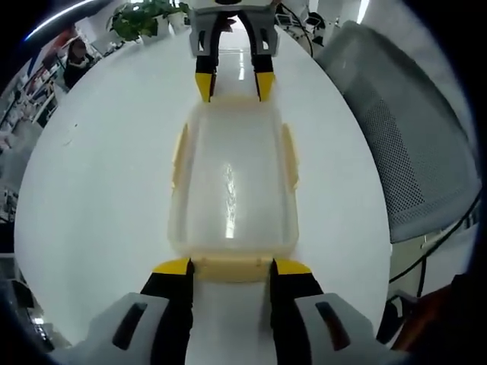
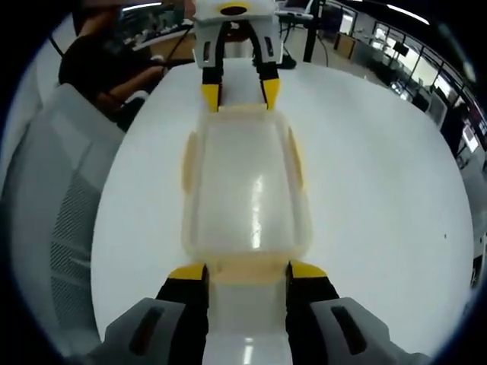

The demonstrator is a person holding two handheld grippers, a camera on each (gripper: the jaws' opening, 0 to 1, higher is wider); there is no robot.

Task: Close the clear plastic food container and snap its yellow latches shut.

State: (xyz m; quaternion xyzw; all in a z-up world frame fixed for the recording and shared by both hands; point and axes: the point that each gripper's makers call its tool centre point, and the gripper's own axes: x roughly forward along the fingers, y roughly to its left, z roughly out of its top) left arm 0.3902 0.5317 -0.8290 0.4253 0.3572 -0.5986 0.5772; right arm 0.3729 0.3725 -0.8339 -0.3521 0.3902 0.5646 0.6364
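In the left gripper view the white worktop (image 1: 99,190) is glossy, with a streak of ceiling light reflected on it. The clear plastic food container (image 1: 232,182) lies on it lengthwise, lid on, with a yellow latch along each long side (image 1: 179,156) and another at the near end (image 1: 232,268). The left tongs (image 1: 232,268) are spread, their yellow tips touching the near end at either side of that latch. The right tongs (image 1: 233,85) meet the far end from across the worktop, also spread. A grey mesh chair back (image 1: 403,144) stands beside the worktop; a potted plant (image 1: 141,19) and office clutter lie beyond (too small to make out further).

In the right gripper view the container (image 2: 247,190) lies the other way round, the right tongs (image 2: 247,272) spread at its near end and the left tongs (image 2: 237,95) at the far end. A person in dark clothes (image 2: 99,65) sits behind the worktop (image 2: 380,190), near a grey mesh chair (image 2: 57,198); an open office with desks stretches behind. I can read no writing or brand in either view.
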